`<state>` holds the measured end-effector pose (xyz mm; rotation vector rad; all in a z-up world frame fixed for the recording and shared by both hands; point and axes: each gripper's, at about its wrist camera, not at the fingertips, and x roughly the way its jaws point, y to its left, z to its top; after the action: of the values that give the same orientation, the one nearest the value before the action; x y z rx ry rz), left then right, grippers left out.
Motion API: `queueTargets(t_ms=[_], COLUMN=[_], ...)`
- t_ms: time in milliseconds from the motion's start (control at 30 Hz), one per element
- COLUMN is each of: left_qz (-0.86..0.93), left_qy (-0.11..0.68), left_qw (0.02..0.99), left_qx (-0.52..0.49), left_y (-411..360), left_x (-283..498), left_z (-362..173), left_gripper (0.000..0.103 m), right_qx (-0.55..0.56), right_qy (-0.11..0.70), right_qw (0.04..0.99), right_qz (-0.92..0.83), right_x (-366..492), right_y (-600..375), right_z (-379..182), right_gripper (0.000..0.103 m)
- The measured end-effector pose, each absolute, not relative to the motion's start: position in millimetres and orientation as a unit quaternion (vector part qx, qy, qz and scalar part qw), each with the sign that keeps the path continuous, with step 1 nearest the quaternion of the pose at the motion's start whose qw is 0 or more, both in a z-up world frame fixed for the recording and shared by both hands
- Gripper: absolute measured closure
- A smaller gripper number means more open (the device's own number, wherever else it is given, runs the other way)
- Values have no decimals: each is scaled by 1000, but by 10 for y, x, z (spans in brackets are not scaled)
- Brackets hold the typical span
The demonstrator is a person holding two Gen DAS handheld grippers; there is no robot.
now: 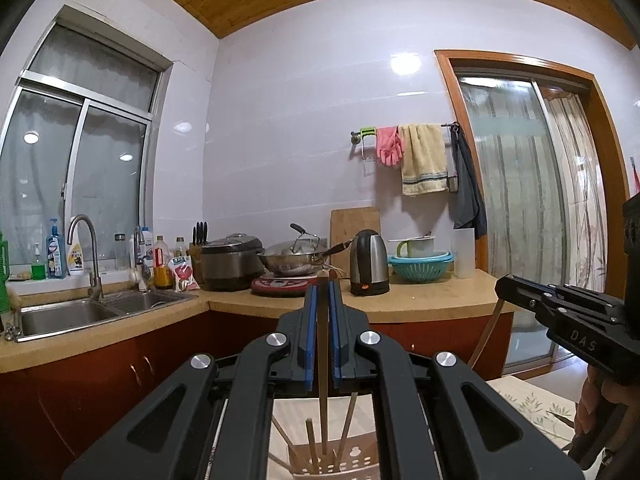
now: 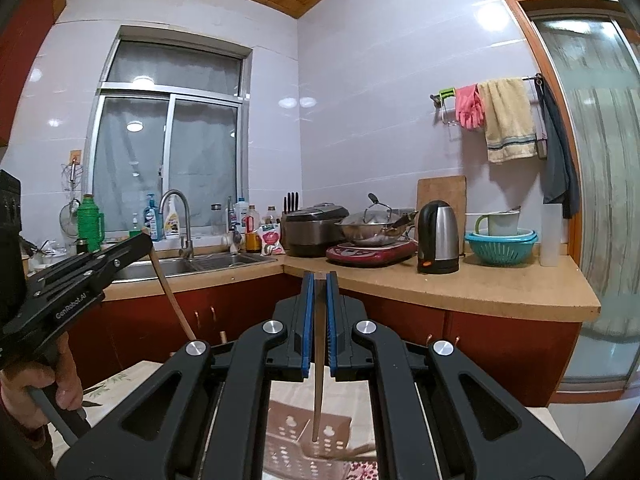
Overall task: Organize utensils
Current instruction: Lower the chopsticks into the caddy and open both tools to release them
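- Left gripper (image 1: pixel 322 280): your jaws are clamped narrow on a wooden chopstick (image 1: pixel 322 360), which hangs nearly upright, its lower end above the utensil holder (image 1: pixel 340 468).
- Right gripper (image 2: pixel 319 278): your jaws are likewise pressed together on a second chopstick (image 2: pixel 319 380); its tip hangs just over the perforated holder's rim.
- Utensil holder: a pale perforated caddy directly below both grippers; in the left wrist view several more wooden sticks (image 1: pixel 310 446) stand in it, leaning apart.
- Each gripper seen from the other: your right gripper shows to the right of the holder with its chopstick slanting down; your left shows to the left of the holder, a hand (image 2: pixel 44 380) on its handle.
- Beyond the holder: a counter (image 1: pixel 400 300) carrying a kettle (image 1: pixel 369 262), a wok (image 1: pixel 294 260) and a teal colander (image 1: pixel 420 266).
- Left of the holder, farther off: the sink (image 1: pixel 68 314) under the window.
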<state>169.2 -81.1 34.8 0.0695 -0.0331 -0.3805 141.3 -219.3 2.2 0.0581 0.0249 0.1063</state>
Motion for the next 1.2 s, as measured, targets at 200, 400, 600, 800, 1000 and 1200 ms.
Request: queueTargets(t_ms=[200,400,600,800,1000,1200], left_qz=[-182,-179,-172,-168,-163,-160], left_qy=[12,41,53,67,78,82], left_qw=[983,982,983,982,982,982], left_qx=[34,33,41,46,54,60], left_y=[-836,-825,-856,-887,-928,-950], left_x=[1930,2053,2068,2115,2156,2168], left_z=[93,-123,-251,-321,-369,-391], left_gripper=[96,96,96,96,96,95], right_qx=[37,33,36,34,33,32], right_qy=[45,76,92,105,112,113], right_qw=[997,995,994,993,992,992], right_qz=[50,50,47,47,45,43], right_x=[1698,1825,1867,1879,1888,1873], right_y=[-2208,-2097,-2072,-2049,-2036,-2028], right_z=[-275,-548,-686,-754,-802,-804], right_gripper=[97,97,97,96,96,96])
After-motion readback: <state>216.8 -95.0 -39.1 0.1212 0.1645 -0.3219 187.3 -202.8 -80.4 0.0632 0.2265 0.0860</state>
